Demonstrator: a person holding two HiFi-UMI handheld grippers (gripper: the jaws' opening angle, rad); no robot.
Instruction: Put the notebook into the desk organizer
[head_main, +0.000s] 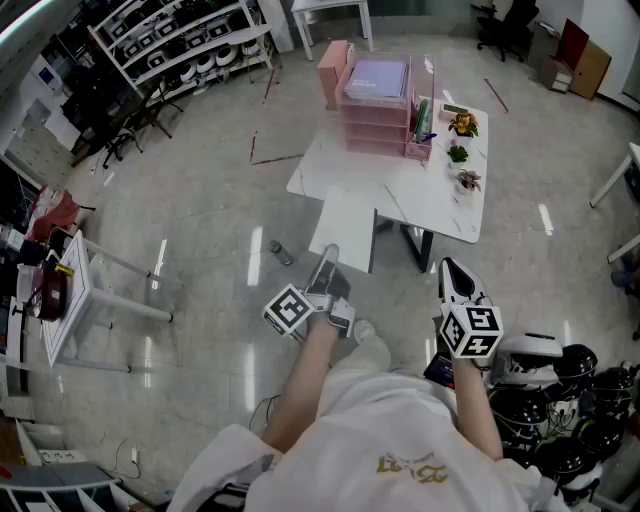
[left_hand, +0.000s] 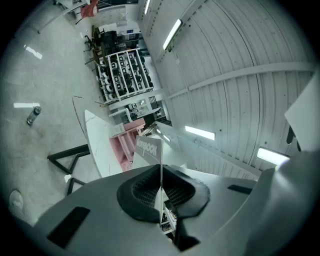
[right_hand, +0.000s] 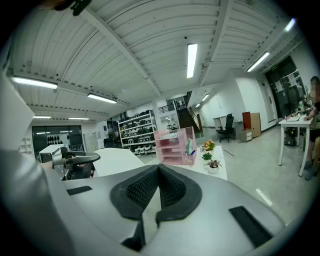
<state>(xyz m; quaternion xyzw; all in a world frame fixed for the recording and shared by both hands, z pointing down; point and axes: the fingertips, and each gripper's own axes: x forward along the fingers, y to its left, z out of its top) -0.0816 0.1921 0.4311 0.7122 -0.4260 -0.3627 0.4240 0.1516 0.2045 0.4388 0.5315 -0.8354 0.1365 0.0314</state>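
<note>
A thin white notebook (head_main: 345, 228) hangs over the floor in front of the white table (head_main: 440, 205), with my left gripper (head_main: 328, 262) shut on its near edge. In the left gripper view the notebook (left_hand: 148, 149) stands edge-on between the closed pads, its printed cover showing above them at my left gripper (left_hand: 161, 171). The pink desk organizer (head_main: 375, 100) stands at the table's far side, with a purple sheet on its top tray; it also shows as the organizer (left_hand: 125, 145) and the organizer (right_hand: 175, 146). My right gripper (head_main: 452, 270) is held low at the right, and my right gripper (right_hand: 159, 167) is shut and empty.
Three small potted plants (head_main: 460, 152) line the table's right edge, and pens stand in the organizer's side cup (head_main: 422, 122). A can (head_main: 282, 252) lies on the floor. Black and white helmets (head_main: 570, 400) are piled at the lower right. A shelving rack (head_main: 190, 45) and a small table (head_main: 70, 300) stand left.
</note>
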